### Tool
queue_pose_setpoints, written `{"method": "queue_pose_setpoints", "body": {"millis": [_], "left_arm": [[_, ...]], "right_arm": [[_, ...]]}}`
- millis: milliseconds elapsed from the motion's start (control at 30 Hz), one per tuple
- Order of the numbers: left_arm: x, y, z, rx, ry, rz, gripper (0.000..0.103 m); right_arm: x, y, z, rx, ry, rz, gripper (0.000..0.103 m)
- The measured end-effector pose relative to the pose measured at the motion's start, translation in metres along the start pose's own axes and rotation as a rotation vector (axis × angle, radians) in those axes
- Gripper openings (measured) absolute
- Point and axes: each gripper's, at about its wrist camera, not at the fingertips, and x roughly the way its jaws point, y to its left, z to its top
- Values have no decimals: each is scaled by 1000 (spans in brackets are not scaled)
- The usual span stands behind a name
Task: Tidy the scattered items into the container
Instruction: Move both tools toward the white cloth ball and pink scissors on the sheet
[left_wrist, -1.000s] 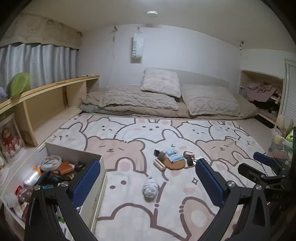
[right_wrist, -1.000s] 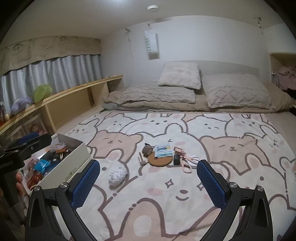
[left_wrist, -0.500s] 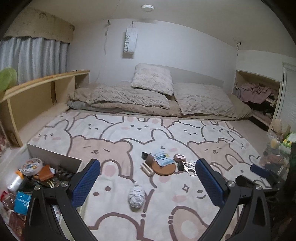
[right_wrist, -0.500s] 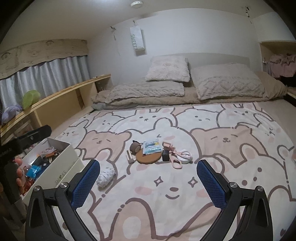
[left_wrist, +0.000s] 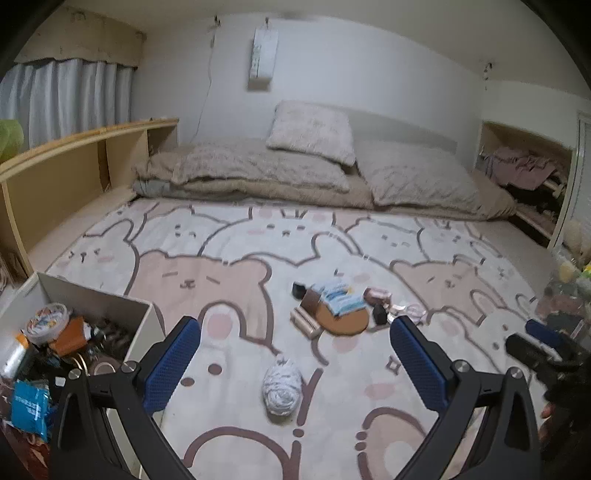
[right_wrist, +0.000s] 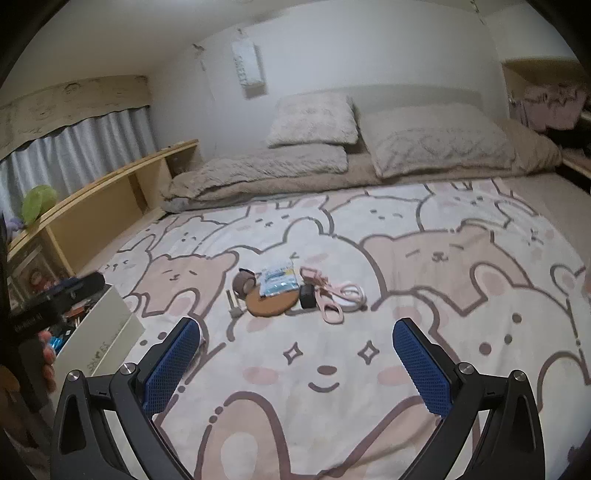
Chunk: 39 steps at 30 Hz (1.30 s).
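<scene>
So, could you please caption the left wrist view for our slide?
Open left gripper above a white bundle on the bear-print blanket, part-filled box alongside.

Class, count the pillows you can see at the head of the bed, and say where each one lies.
2: the smaller pillow lies left of centre on the folded duvet; the larger pillow lies to its right. Others may be hidden.

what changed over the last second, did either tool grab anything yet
Nothing was grabbed. The left tool swung right, away from the box, to frame the white bundle. The right tool closed in on the pile around the cork coaster. Both stayed open and empty; the items on the blanket have not moved.
</scene>
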Motion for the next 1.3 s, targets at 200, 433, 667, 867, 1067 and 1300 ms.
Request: {"method": "queue_pose_setpoints", "body": {"millis": [200, 433, 667, 867, 1067, 1300], "left_arm": [[27, 6, -15, -10, 69, 7, 103], [52, 5, -33, 1, 135, 15, 103], [71, 7, -49, 19, 187, 19, 103], [90, 14, -61, 3, 229, 19, 103], [102, 17, -68, 1, 258, 36, 103], [119, 16, -76, 13, 289, 47, 103]], "right_arm": [[22, -11, -8, 9, 59, -10, 103], [50, -26, -21, 32, 150, -38, 103], [70, -38, -31, 44, 209, -56, 103], [90, -38, -36, 33, 240, -41, 103], [109, -32, -41, -23, 269, -40, 103], [130, -27, -38, -114, 247, -69, 103]]}}
